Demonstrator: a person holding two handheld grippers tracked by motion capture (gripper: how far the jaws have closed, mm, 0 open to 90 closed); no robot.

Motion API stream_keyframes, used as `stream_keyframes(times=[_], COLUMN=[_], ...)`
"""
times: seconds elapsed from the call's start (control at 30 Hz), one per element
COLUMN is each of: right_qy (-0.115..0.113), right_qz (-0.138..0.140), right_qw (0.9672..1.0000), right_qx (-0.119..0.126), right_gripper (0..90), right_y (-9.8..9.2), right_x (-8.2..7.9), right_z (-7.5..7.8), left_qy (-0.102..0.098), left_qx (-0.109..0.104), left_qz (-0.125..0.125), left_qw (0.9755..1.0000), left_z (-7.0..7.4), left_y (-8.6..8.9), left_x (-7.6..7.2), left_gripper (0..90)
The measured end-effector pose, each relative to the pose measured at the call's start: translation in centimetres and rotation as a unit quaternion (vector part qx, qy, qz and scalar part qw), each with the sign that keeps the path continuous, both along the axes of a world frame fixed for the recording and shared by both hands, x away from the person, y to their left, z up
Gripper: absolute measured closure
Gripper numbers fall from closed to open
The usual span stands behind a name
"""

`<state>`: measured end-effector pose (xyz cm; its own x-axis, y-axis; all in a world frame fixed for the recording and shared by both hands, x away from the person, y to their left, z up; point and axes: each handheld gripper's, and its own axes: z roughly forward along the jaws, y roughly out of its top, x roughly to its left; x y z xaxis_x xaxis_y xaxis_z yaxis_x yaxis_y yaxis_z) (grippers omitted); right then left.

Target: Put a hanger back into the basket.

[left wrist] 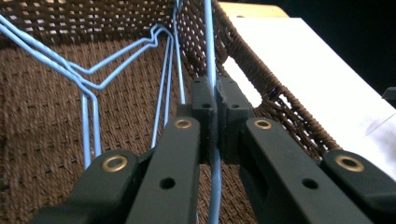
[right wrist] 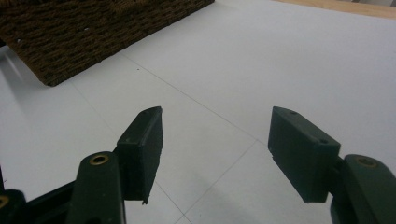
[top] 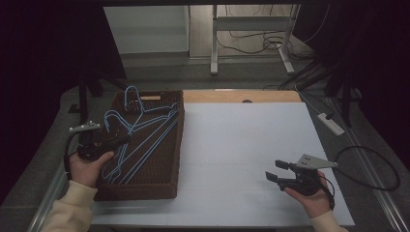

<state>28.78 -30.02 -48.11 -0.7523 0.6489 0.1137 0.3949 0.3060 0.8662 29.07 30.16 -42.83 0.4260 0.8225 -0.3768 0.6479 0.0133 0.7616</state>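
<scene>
— Where's the basket (top: 159, 186)?
— On the worktop (top: 241, 145), at its left side, with the hangers (top: 145, 140) lying inside it.
— And the tools?
— Left tool (top: 126, 138) over the basket; right tool (top: 275, 170) well apart, near the right front.

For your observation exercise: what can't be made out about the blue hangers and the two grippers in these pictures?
- Hanger count: wires of the blue hangers overlap in the wicker basket, high view.
- Clamped hanger wire: the left gripper pinches it; ends cut off, left gripper view.
- Right gripper: body cut off by bottom edge, right gripper view.
</scene>
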Motion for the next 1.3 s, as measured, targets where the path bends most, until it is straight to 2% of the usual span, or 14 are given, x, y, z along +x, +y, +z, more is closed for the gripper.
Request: stream_keyframes(times=[0.17, 0.23, 0.37, 0.5, 0.57, 0.6, 0.83, 0.9, 0.97, 1.0, 1.07, 1.13, 1.2, 1.3], right_qy=[0.000, 0.000, 0.000, 0.000, 0.001, 0.001, 0.004, 0.003, 0.003, 0.003, 0.003, 0.003, 0.001, 0.001], right_qz=[-0.002, -0.003, -0.003, -0.004, -0.004, -0.004, -0.003, -0.003, -0.003, -0.003, -0.003, -0.003, -0.002, -0.002], right_qw=[1.0000, 1.0000, 1.0000, 1.0000, 1.0000, 1.0000, 0.9999, 0.9999, 0.9999, 0.9999, 0.9999, 1.0000, 1.0000, 1.0000], right_qx=[-0.001, -0.001, -0.002, -0.003, -0.003, -0.003, -0.009, -0.009, -0.009, -0.009, -0.009, -0.009, -0.008, -0.007], right_gripper=[36.7, 36.7, 36.7, 36.7, 36.7, 36.7, 36.7, 36.7, 36.7, 36.7, 36.7, 36.7, 36.7, 36.7], right_y=[-0.1, -0.1, -0.1, -0.1, -0.1, -0.1, 0.1, 0.1, 0.1, 0.1, 0.0, 0.0, 0.0, 0.0], right_x=[0.0, 0.0, 0.0, 0.0, 0.0, 0.0, 0.0, 0.0, 0.0, 0.0, 0.0, 0.0, 0.0, 0.0], right_z=[-0.1, 0.0, 0.0, 0.0, 0.0, 0.0, -0.2, -0.2, -0.2, -0.2, -0.2, -0.2, -0.1, -0.1], left_qy=[0.019, 0.021, 0.050, 0.077, 0.080, 0.082, 0.102, 0.109, 0.115, 0.125, 0.118, 0.096, 0.073, 0.034], left_qx=[0.014, 0.013, 0.020, 0.039, 0.074, 0.079, 0.092, 0.108, 0.111, 0.118, 0.132, 0.148, 0.148, 0.134], left_qz=[-0.002, -0.001, 0.003, 0.009, 0.016, 0.018, 0.023, 0.024, 0.020, 0.015, 0.023, 0.038, 0.043, 0.034], left_qw=[0.9997, 0.9997, 0.9986, 0.9963, 0.9939, 0.9933, 0.9903, 0.9878, 0.9869, 0.9850, 0.9839, 0.9836, 0.9853, 0.9898], left_z=[-0.9, -0.9, -1.3, -1.5, -1.5, -1.5, -1.9, -2.0, -2.1, -2.2, -2.2, -2.0, -1.7, -0.9], left_y=[-0.5, -0.5, -0.2, -0.2, -0.5, -0.5, -0.1, -0.3, -0.4, -0.5, -0.7, -1.0, -1.1, -1.3], left_x=[0.5, 0.5, 1.0, 1.5, 1.7, 1.7, 2.1, 2.2, 2.3, 2.5, 2.6, 2.5, 2.2, 1.6], left_gripper=[86.5, 86.5, 86.4, 86.3, 86.3, 86.2, 86.1, 86.0, 85.1, 83.9, 77.2, 67.7, 58.9, 53.1])
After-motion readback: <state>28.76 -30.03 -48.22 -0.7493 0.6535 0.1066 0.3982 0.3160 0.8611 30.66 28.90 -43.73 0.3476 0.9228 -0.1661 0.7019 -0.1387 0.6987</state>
